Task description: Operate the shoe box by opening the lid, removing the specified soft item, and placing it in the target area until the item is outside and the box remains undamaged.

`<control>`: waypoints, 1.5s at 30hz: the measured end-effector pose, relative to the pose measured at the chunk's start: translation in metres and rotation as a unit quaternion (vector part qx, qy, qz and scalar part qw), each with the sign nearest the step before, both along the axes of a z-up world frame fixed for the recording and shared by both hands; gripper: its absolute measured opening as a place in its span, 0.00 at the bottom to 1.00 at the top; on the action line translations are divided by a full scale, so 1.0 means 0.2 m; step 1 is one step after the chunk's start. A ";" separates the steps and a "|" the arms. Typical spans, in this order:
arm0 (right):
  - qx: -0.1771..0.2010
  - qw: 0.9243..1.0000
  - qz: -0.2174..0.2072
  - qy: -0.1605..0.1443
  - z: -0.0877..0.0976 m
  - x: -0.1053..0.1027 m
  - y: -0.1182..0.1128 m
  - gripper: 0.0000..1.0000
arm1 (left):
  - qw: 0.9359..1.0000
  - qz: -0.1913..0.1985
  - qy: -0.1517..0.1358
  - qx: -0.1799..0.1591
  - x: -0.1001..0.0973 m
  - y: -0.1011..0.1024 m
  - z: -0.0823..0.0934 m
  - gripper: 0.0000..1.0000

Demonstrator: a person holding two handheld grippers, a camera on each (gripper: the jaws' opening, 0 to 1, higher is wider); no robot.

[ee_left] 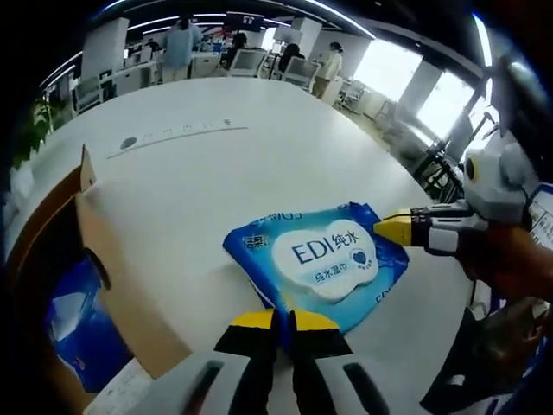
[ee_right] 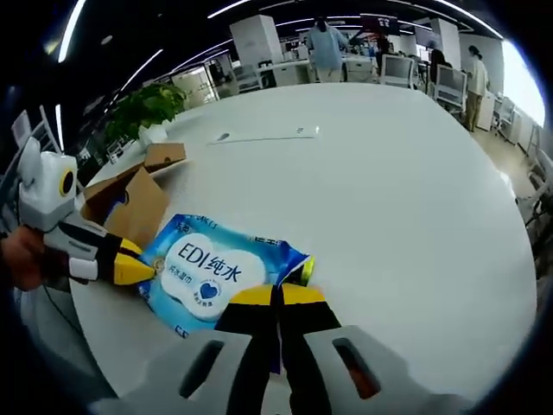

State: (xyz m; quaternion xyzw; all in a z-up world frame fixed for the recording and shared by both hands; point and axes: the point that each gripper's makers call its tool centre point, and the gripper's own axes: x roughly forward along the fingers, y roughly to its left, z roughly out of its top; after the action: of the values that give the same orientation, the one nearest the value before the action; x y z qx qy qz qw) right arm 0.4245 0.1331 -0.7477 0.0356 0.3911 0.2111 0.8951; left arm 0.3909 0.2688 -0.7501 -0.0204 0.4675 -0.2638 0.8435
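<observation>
Wipes (ee_left: 321, 259), a blue pack with a white label, lie flat on the white table (ee_left: 207, 173), outside the box (ee_left: 104, 277) and held at two opposite edges. In the left gripper view, the left gripper (ee_left: 285, 320) has its yellow-tipped jaws nearly closed on the pack's near edge, only a thin dark slit between them. The right gripper (ee_left: 396, 230) comes in from the right of that view, its yellow tip touching the pack's far corner, a hand (ee_left: 510, 259) behind it. The box sits to the left of the left gripper, its brown flap (ee_left: 86, 169) raised and something blue (ee_left: 78, 328) inside, probably another pack, though the edge of the view smears it. In the right gripper view, the right gripper (ee_right: 278, 296) likewise pinches the pack's (ee_right: 216, 268) near edge, jaws almost together with the blue film between them. The left gripper (ee_right: 134, 270) enters from the left of that view, its tip on the pack's opposite side. The box (ee_right: 130, 203) stands beyond it, just past the pack, lid open, near a green plant (ee_right: 155, 104). A thin strip (ee_right: 268, 136) lies farther out on the table (ee_right: 389, 190).
</observation>
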 end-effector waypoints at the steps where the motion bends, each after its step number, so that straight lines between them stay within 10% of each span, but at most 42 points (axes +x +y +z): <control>1: 0.002 1.000 -0.002 0.001 0.00 0.00 0.00 0.00 | 1.000 -0.002 -0.001 0.001 0.00 0.00 0.00 0.05; 45: -0.027 0.999 -0.036 -0.012 0.18 -0.16 -0.09 0.12 | 0.998 -0.022 -0.050 -0.004 -0.11 0.10 0.24 0.15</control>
State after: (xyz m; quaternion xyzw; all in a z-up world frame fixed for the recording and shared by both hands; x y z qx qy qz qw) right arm 0.3931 0.1149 -0.7117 0.0227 0.3840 0.1680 0.9076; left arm 0.3691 0.2895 -0.7026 -0.0003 0.4239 -0.2850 0.8597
